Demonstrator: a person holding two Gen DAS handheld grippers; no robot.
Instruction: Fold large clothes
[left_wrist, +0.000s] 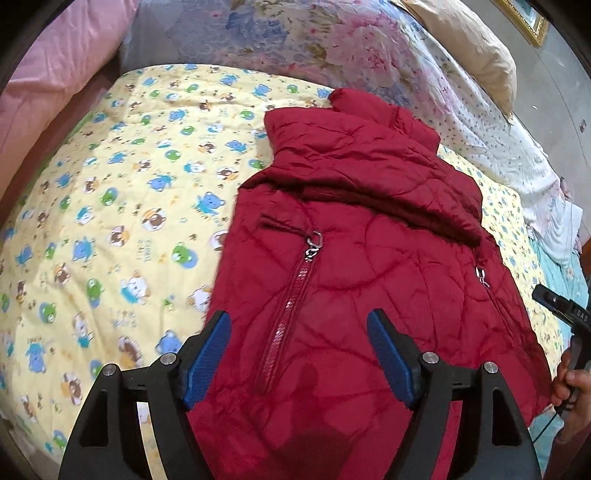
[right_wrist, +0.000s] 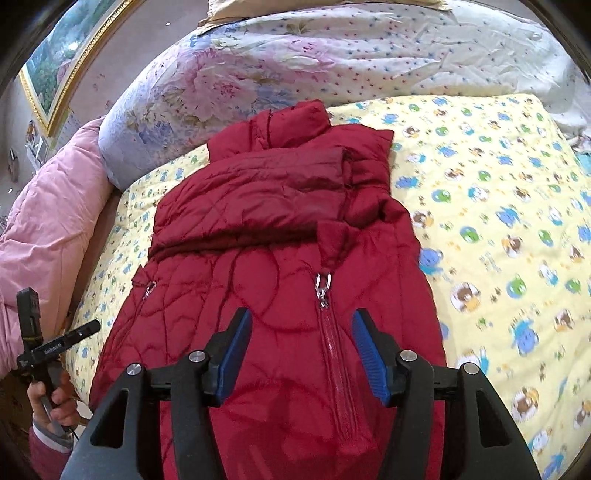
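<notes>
A red quilted jacket (left_wrist: 351, 236) lies flat on a yellow cartoon-print sheet (left_wrist: 122, 192), its sleeves folded across the chest and its collar at the far end. My left gripper (left_wrist: 299, 328) is open above the jacket's hem, its blue pads (left_wrist: 207, 354) either side of a pocket zip (left_wrist: 291, 302). In the right wrist view the jacket (right_wrist: 277, 229) fills the middle on the sheet (right_wrist: 498, 206). My right gripper (right_wrist: 301, 328) is open above the hem, beside the other pocket zip (right_wrist: 332, 339). Neither holds any cloth.
A floral duvet (left_wrist: 332, 48) and a beige pillow (left_wrist: 476, 55) lie beyond the collar. A pink quilt (right_wrist: 40, 229) lies at one side. A framed picture (right_wrist: 62, 62) hangs on the wall. A hand holding the other gripper's handle shows at each frame's edge (right_wrist: 48, 391).
</notes>
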